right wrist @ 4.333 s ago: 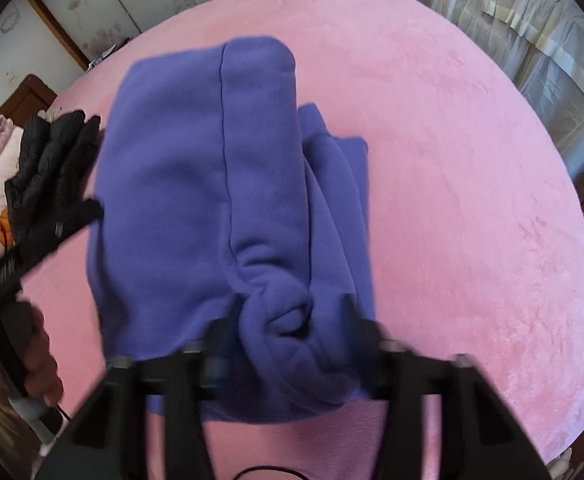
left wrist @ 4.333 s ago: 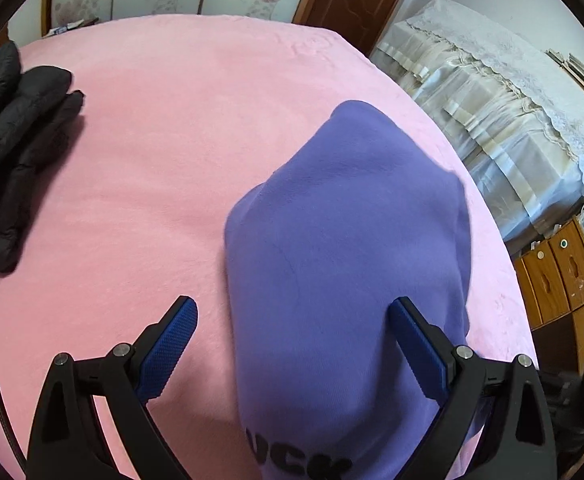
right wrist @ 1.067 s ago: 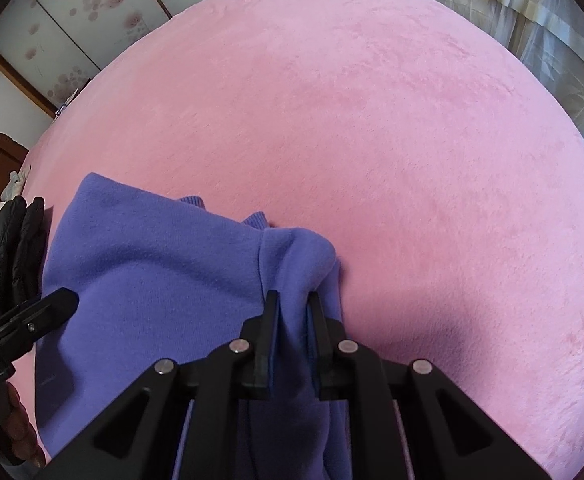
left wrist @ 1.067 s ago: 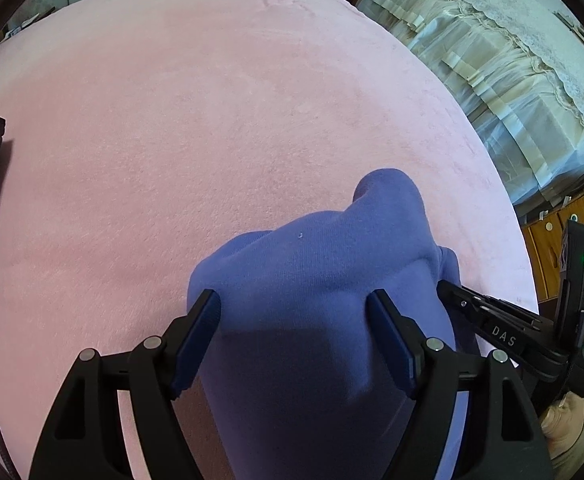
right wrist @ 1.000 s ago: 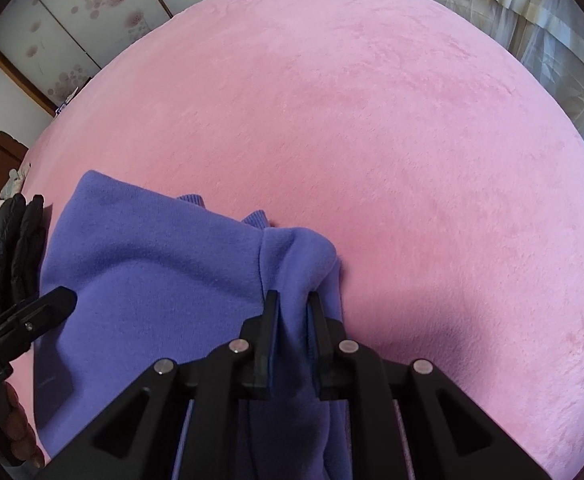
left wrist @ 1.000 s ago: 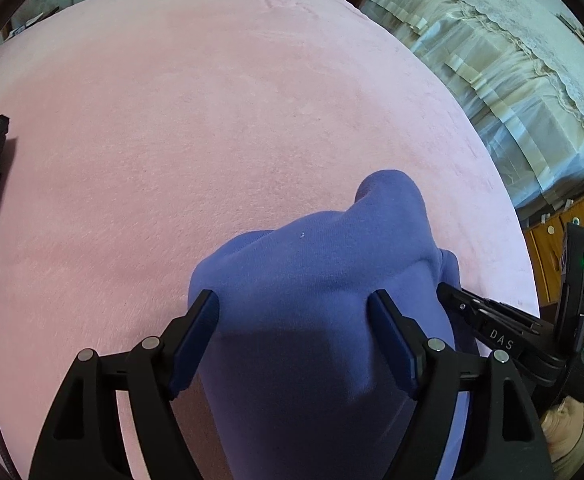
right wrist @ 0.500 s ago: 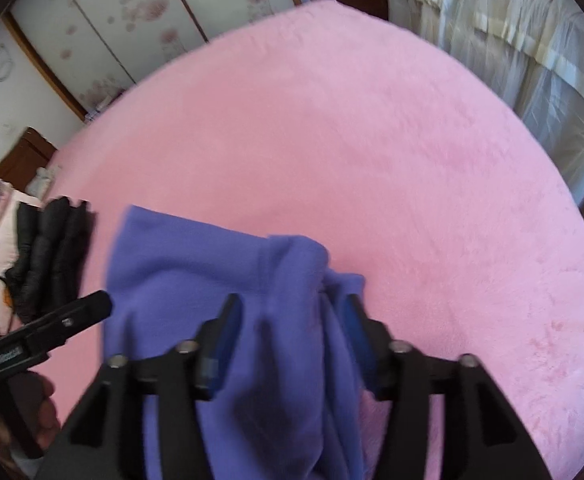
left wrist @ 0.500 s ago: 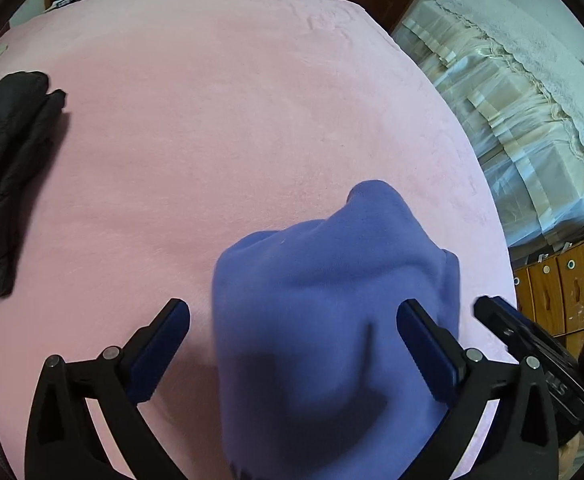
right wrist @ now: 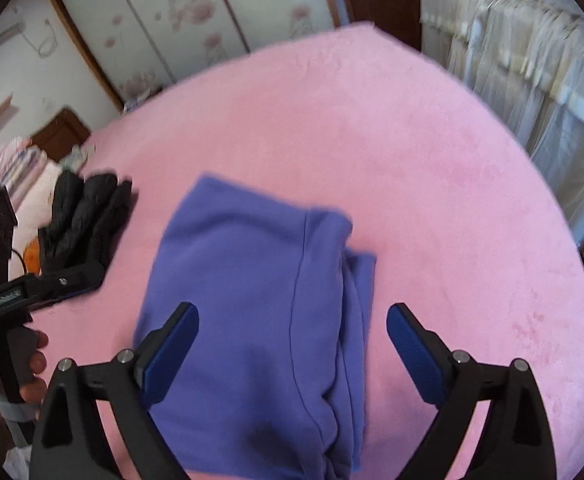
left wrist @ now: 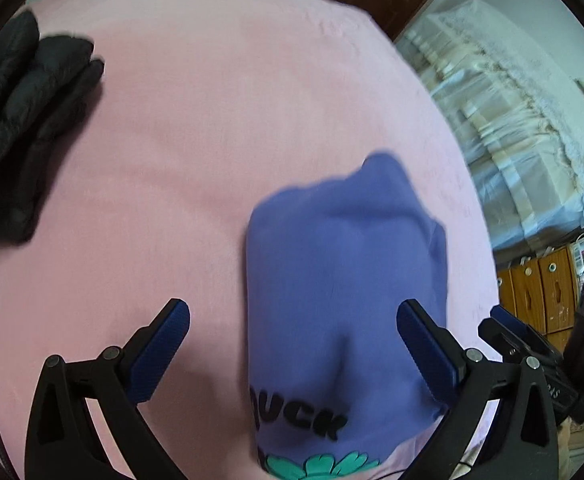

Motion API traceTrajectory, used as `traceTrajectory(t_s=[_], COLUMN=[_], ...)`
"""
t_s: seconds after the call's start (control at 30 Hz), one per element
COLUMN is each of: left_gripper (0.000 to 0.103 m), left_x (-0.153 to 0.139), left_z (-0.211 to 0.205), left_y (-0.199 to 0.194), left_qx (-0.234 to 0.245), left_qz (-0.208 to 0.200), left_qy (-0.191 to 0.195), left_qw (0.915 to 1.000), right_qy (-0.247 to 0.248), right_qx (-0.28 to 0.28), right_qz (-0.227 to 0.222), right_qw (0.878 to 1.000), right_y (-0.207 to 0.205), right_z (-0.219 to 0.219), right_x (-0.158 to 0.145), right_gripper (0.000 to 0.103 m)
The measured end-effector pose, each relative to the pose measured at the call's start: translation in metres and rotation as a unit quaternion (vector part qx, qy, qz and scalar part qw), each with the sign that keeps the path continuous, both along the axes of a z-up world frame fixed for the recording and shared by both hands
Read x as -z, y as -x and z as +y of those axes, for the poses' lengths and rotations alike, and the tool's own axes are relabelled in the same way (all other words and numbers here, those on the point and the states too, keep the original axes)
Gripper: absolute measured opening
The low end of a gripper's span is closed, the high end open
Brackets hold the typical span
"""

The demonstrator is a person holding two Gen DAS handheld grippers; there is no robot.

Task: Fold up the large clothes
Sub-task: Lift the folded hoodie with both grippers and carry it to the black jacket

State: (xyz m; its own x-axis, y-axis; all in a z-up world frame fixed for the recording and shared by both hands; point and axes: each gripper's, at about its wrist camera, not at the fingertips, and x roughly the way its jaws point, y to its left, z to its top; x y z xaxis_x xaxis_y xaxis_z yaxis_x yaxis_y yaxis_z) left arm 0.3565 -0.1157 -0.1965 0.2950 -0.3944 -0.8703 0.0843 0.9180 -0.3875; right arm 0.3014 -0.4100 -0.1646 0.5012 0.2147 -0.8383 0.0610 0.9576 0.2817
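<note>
right hand-held gripper [right wrist: 292, 344] opening, purple sweatshirt [right wrist: 259, 312] released

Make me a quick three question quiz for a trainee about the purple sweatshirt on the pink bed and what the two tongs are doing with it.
1. True or false: the right tongs are clamped on the purple sweatshirt.
2. What lies on the pink blanket apart from the sweatshirt? A) a white towel B) a black padded jacket C) a pair of jeans
3. Fill in: the black print showing on the sweatshirt in the left wrist view reads "___".

Key
1. False: the right tongs are opening and their pads are clear of the cloth; the left tongs are open too.
2. B, the black padded jacket, off to the side, not touching the sweatshirt.
3. UCK, part of a word.
</note>
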Motion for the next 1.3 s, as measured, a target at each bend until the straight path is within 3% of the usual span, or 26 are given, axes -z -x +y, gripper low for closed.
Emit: traceTrajectory(t_s=[0.13, 0.27, 0.7, 0.8, 1.03, 1.17, 1.23, 1.27, 1.3], left_gripper=[0.103, 0.103, 0.103, 0.103, 0.103, 0.103, 0.103, 0.103, 0.103], left_x=[0.031, 0.055, 0.097, 0.107, 0.121, 0.128, 0.131, 0.132, 0.134], left_z=[-0.009, -0.021, -0.026, -0.023, -0.016, -0.014, -0.012, -0.013, -0.014], left_y=[0.004, 0.009, 0.007, 0.004, 0.001, -0.001, -0.002, -0.004, -0.005], left_qx=[0.024, 0.060, 0.089, 0.092, 0.101, 0.103, 0.104, 0.105, 0.105], left_qz=[0.052, 0.073, 0.086, 0.091, 0.095, 0.101, 0.106, 0.109, 0.112], left_qy=[0.013, 0.043, 0.114, 0.130, 0.155, 0.166, 0.166, 0.164, 0.165], left_qw=[0.9983, 0.9946, 0.9858, 0.9831, 0.9781, 0.9755, 0.9749, 0.9747, 0.9742], right_qy=[-0.031, -0.059, -0.167, -0.197, -0.245, -0.247, -0.243, -0.254, -0.258], right_qx=[-0.009, -0.023, -0.056, -0.054, -0.073, -0.085, -0.092, -0.101, -0.103], right_qz=[0.037, 0.069, 0.135, 0.152, 0.154, 0.146, 0.137, 0.131, 0.130], right_qw=[0.999, 0.996, 0.975, 0.967, 0.954, 0.954, 0.956, 0.953, 0.952], right_y=[-0.003, -0.007, -0.029, -0.035, -0.038, -0.039, -0.038, -0.037, -0.036], right_z=[-0.007, -0.013, -0.027, -0.032, -0.035, -0.034, -0.032, -0.028, -0.028], right_x=[0.024, 0.050, 0.120, 0.136, 0.153, 0.154, 0.151, 0.148, 0.146], right_gripper=[0.096, 0.096, 0.096, 0.103, 0.103, 0.103, 0.098, 0.083, 0.077])
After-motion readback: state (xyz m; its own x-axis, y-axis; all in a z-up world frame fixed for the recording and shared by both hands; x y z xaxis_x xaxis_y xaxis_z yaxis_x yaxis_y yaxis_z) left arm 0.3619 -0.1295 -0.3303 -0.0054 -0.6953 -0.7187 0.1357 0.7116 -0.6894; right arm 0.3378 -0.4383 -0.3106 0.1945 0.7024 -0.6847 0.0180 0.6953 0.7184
